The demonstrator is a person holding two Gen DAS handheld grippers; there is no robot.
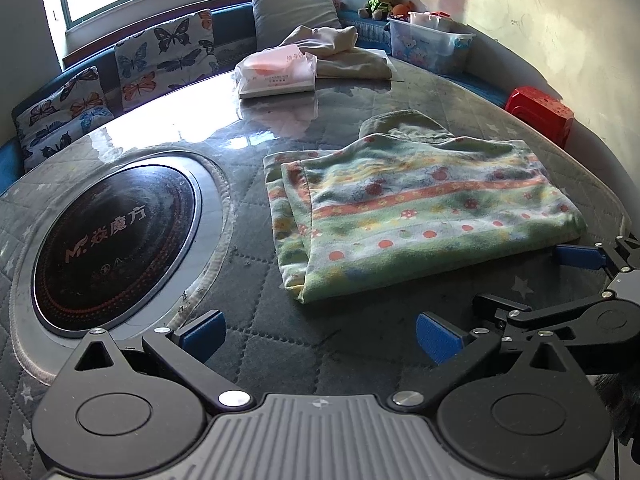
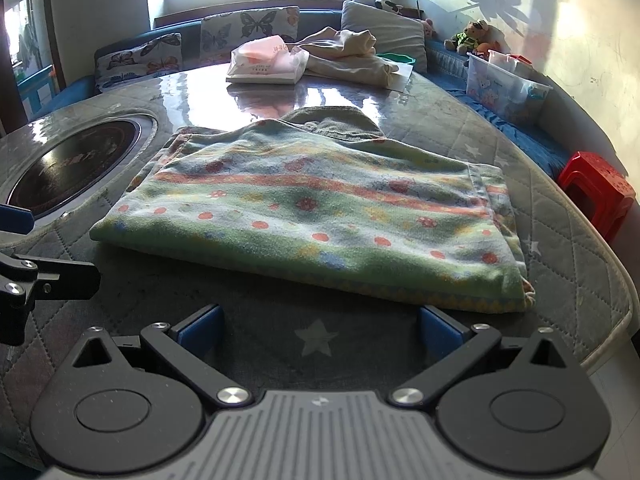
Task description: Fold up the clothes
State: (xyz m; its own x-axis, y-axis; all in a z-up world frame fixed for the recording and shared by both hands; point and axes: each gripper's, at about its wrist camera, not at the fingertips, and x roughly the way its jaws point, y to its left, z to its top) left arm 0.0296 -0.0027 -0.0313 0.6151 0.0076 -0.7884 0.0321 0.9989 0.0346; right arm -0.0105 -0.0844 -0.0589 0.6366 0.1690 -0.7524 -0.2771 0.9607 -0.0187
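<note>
A folded green fleece garment (image 1: 420,208) with orange stripes and dots lies flat on the quilted table cover; its olive collar (image 1: 404,124) pokes out at the far side. In the right wrist view the same garment (image 2: 320,216) fills the middle. My left gripper (image 1: 320,336) hovers open just short of the garment's near left corner, nothing between its blue pads. My right gripper (image 2: 320,328) is open too, pads empty, right at the garment's near edge. The right gripper's blue finger (image 1: 580,256) shows at the garment's right side.
A round black induction cooktop (image 1: 116,244) is set into the table at the left. Farther back lie a tissue pack (image 1: 276,72) and a cream garment (image 1: 344,52). A red stool (image 1: 540,112), a plastic bin (image 1: 432,44) and a cushioned bench ring the table.
</note>
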